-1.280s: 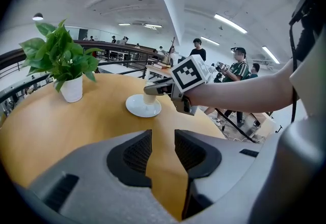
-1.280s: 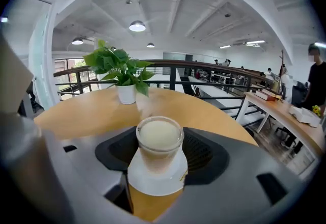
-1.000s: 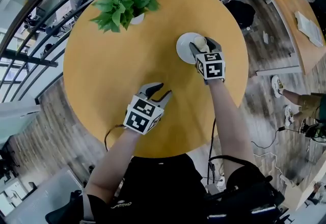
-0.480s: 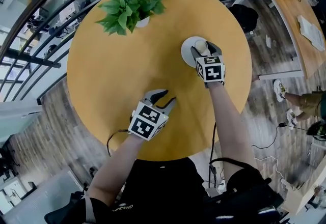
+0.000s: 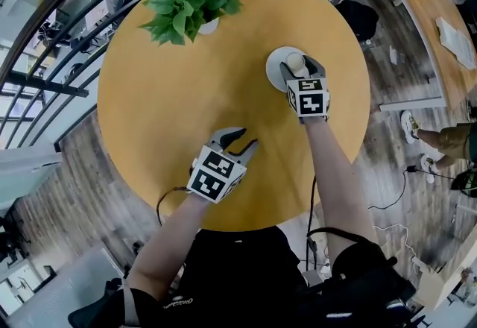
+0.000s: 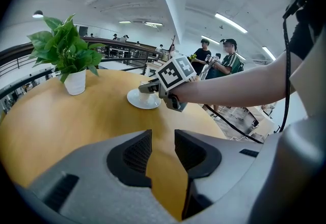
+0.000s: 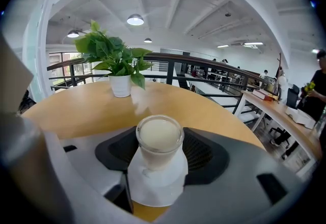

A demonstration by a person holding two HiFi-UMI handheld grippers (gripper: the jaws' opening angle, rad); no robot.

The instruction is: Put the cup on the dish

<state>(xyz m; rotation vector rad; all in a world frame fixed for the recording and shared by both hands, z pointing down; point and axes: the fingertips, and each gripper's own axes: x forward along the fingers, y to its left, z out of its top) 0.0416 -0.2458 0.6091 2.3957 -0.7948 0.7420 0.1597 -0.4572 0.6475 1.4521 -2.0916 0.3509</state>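
Observation:
A small glass cup (image 7: pixel 159 139) of milky liquid stands on a white dish (image 7: pixel 155 185) at the right of the round wooden table (image 5: pixel 186 95). My right gripper (image 7: pixel 159 154) is shut on the cup, one pad against each side. From above, the cup (image 5: pixel 296 62) shows between the right gripper's (image 5: pixel 298 67) fingers over the dish (image 5: pixel 273 65). My left gripper (image 5: pixel 242 139) hovers over the table's near middle, open and empty. In the left gripper view, bare wood fills the gap of the left gripper (image 6: pixel 163 151). Beyond it are the dish (image 6: pixel 138 102) and right gripper (image 6: pixel 147 87).
A potted green plant (image 5: pixel 186 2) in a white pot stands at the table's far left, also seen as the plant (image 7: pixel 117 60) beyond the cup. A black railing curves behind the table. People stand to the right at some distance. A long desk (image 5: pixel 440 13) lies far right.
Both grippers stay where they were, and the cup remains on the dish between the right jaws. Only the head view has shifted slightly.

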